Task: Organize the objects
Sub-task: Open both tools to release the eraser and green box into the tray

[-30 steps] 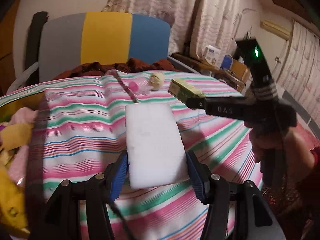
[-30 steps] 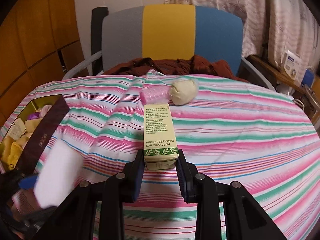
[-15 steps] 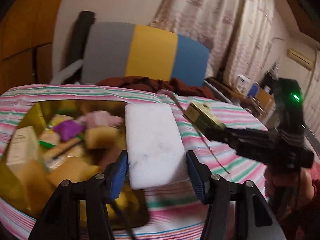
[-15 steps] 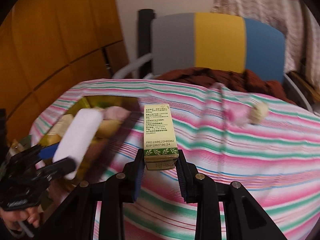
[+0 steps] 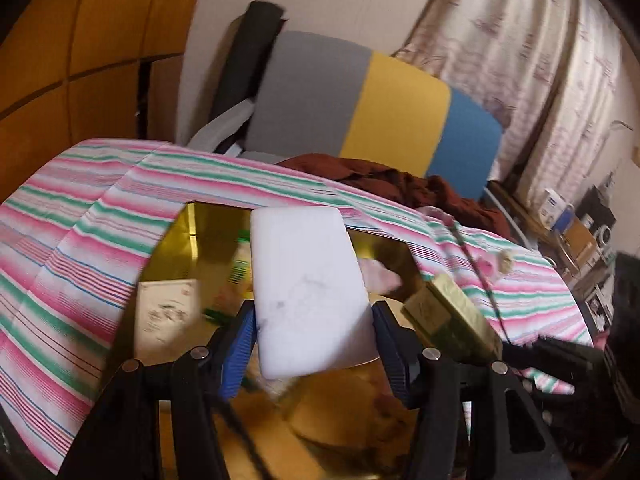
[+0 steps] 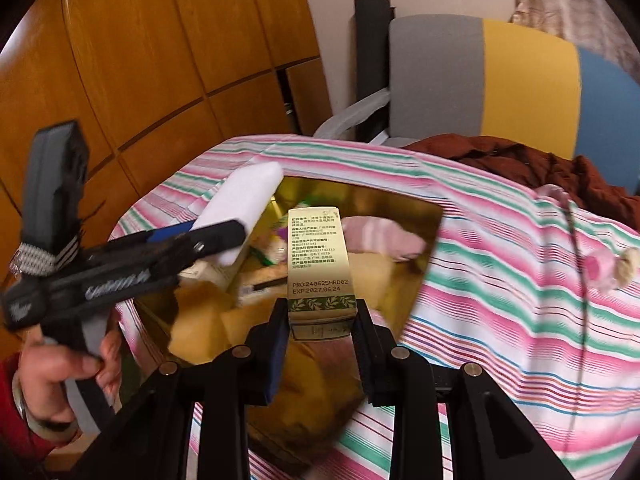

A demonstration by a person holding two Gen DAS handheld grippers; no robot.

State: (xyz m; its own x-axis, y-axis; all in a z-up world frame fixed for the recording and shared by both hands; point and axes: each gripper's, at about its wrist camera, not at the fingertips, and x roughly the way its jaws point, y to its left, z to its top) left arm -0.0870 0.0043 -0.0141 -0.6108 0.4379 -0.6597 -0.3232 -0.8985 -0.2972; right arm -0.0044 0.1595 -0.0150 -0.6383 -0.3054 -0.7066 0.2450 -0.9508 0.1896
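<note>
home room | curtains (image 5: 532, 52) | wooden wardrobe (image 6: 140, 60) | striped tablecloth (image 5: 72, 240) | chair (image 5: 368, 108)

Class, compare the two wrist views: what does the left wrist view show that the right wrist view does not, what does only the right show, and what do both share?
Only the left wrist view shows shelves of boxes at the far right. Only the right wrist view shows the person's hand and the printed label on the green box. Both show the white sponge in the left gripper, the right gripper shut on the box, the gold bin and the striped cloth.

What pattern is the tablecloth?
Pink, green and white stripes with thin blue lines on the tablecloth; clearest in the right wrist view.
</note>
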